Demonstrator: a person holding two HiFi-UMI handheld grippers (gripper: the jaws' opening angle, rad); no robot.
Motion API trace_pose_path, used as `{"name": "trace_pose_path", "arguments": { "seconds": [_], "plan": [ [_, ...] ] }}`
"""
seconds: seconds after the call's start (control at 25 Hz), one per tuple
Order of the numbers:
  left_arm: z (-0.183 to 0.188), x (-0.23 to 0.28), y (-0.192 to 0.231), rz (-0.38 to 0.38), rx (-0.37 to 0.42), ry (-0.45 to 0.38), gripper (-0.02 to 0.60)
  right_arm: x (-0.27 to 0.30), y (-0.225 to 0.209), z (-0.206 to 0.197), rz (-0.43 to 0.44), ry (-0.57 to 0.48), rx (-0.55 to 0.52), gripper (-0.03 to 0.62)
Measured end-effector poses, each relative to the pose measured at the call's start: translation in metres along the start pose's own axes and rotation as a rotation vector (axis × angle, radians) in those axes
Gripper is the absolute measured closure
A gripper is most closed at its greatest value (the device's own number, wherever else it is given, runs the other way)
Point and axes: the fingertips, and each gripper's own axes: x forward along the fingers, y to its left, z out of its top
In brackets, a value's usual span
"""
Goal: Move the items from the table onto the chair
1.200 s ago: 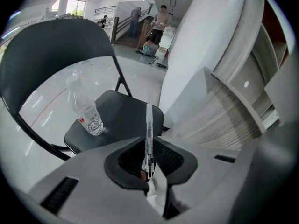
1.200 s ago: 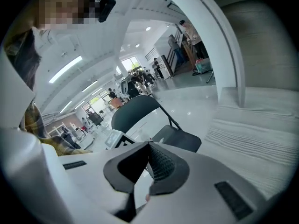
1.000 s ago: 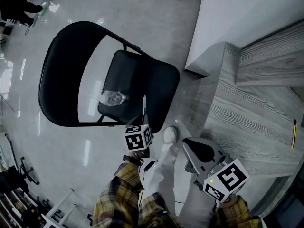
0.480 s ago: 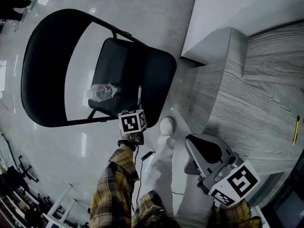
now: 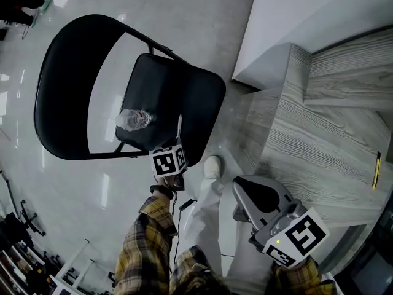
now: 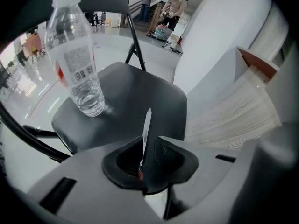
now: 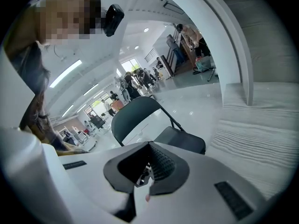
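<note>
**Left tongs (image 6: 147, 143) easing off pen (image 6: 146, 122) over chair (image 6: 140, 85)**

Your left jaws have just been opening with the pen between them. Both pads look to be touching it, so I'd call it a light pinch. The steep nose-down aim puts the pen tip low over the seat, so it should drop short and not roll off. Can't tell if the tip touches the seat. Bottle (image 6: 77, 55) stands upright on the seat toward the backrest, apart from the pen, which leaves room. Right tongs (image 7: 149, 149) are closed and empty, held beside the table (image 5: 319, 140) edge, clear of the left. Yellow pen (image 5: 376, 169) lies on the table, probably next. My read: about midway.
</note>
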Motion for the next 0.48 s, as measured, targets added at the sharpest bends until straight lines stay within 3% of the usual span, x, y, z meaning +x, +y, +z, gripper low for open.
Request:
{"name": "trace_pose_path", "arguments": {
  "seconds": [0.28, 0.48],
  "plan": [
    [0.047, -0.079, -0.048, -0.048, 0.068, -0.143, 0.512, -0.036, 0.021, 0.035, -0.014, -0.049, -0.074, 0.577],
    [0.077, -0.18, -0.1, -0.09, 0.092, -0.244, 0.575, -0.091, 0.053, 0.077, -0.028, -0.107, -0.133, 0.577]
  ]
}}
